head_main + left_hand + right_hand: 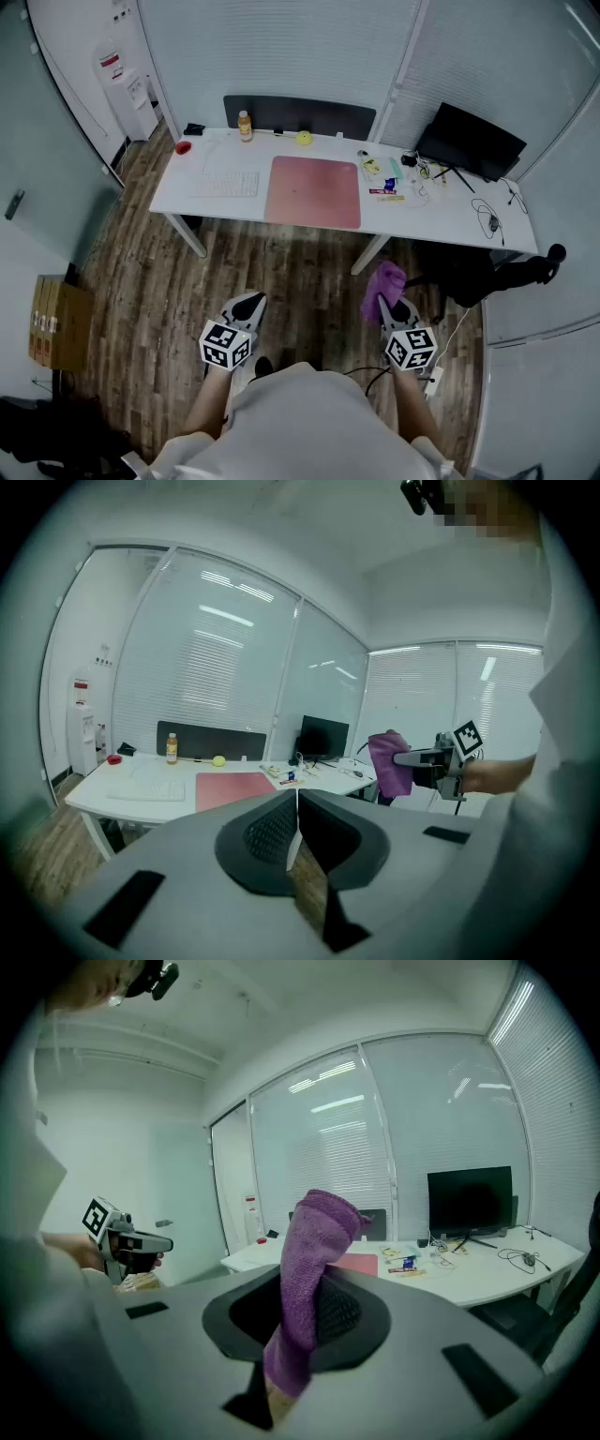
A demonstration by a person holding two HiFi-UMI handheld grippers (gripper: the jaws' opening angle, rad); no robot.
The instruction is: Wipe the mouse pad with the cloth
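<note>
My right gripper pinches the soft, floppy purple cloth mid-length; my left gripper is clenched, empty; flat pink mouse pad upper centre.

You stand in a small office.
Glass partition walls with blinds surround you, with a white desk, keyboard, monitor and water dispenser ahead.

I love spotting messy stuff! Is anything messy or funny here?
Nothing spilled or broken. Only the desk is messy at its right end: small items and cables lie scattered beside the monitor. The mouse pad lies flat and straight. The right gripper pinches the cloth.
</note>
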